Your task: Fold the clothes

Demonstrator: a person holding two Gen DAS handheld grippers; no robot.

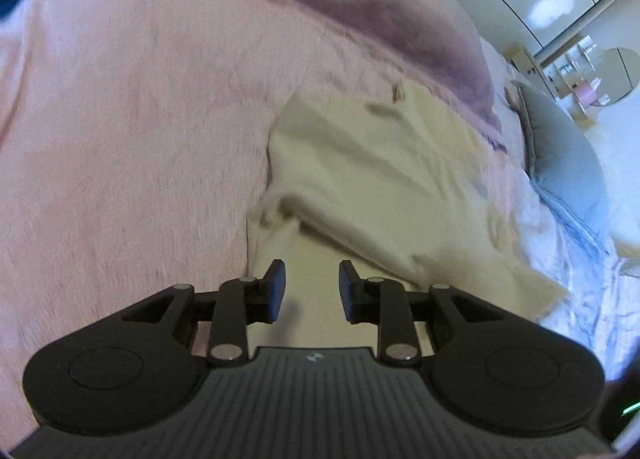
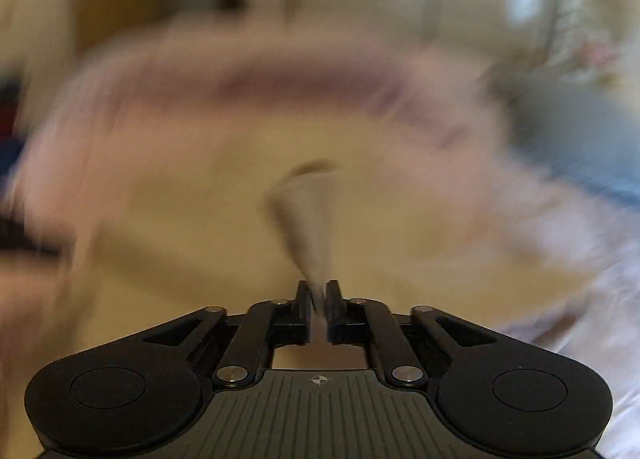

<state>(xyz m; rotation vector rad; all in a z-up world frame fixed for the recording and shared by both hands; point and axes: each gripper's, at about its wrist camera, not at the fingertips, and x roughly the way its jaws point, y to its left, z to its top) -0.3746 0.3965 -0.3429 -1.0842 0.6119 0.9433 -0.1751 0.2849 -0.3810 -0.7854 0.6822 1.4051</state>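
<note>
Left wrist: fuzzy pink blanket (image 1: 120, 119), creased cream garment (image 1: 360, 179).

A bed (image 1: 592, 299) carries everything, its white crinkled sheet bare along the right edge. A fluffy pale pink blanket (image 1: 120, 139) covers most of it, with a mauve plush fold (image 1: 380, 7) along its far side. A cream cloth garment (image 1: 380, 187) lies rumpled on the blanket, and a grey-blue pillow (image 1: 568, 163) rests just beside it at the right.
</note>
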